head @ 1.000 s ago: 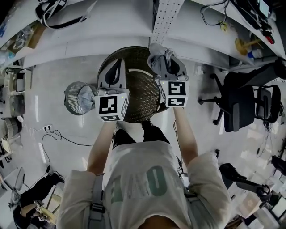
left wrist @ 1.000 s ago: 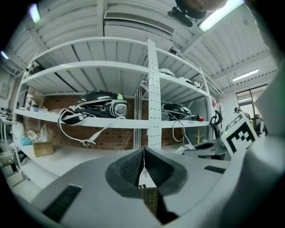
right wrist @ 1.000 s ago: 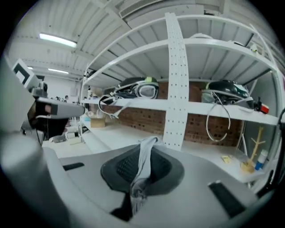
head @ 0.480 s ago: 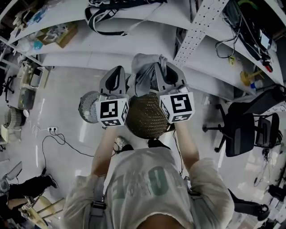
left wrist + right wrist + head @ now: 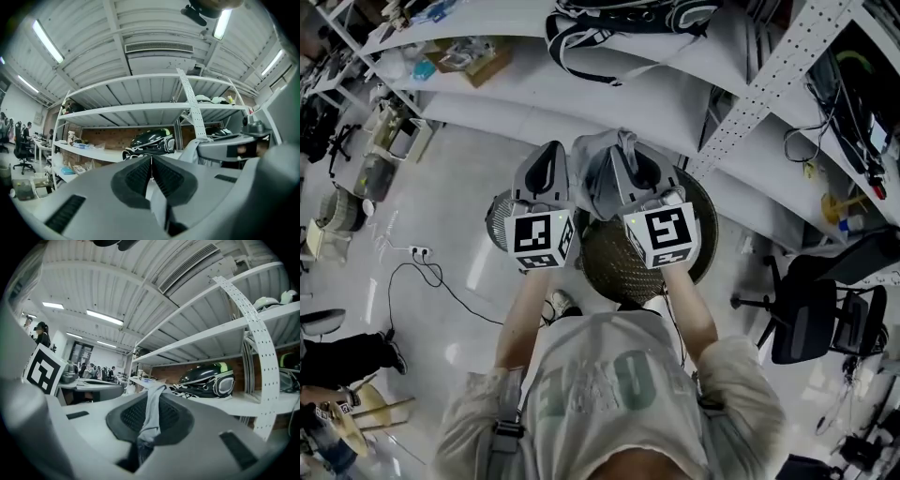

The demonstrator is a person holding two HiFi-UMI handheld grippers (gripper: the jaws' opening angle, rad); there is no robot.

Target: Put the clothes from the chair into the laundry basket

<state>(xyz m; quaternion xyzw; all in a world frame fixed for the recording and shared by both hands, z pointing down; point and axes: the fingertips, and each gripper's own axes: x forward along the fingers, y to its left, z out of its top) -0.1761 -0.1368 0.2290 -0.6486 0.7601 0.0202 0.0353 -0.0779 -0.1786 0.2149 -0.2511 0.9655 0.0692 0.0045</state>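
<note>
White shelving [image 5: 609, 103] fills the top of the head view right ahead of me. A black helmet [image 5: 623, 19] sits on it, its perforated post [image 5: 773, 80] slants at upper right, and an office chair [image 5: 811, 319] stands at lower right. My right claw [image 5: 639, 173] pinches the grey garment [image 5: 598, 178] at upper centre, above a dark round woven piece [image 5: 623, 267]; seat or basket, I cannot tell. My left claw [image 5: 547, 173] is pressed together on nothing. A small mesh basket [image 5: 499, 220] peeks out left of it, with its contents hidden.
</note>
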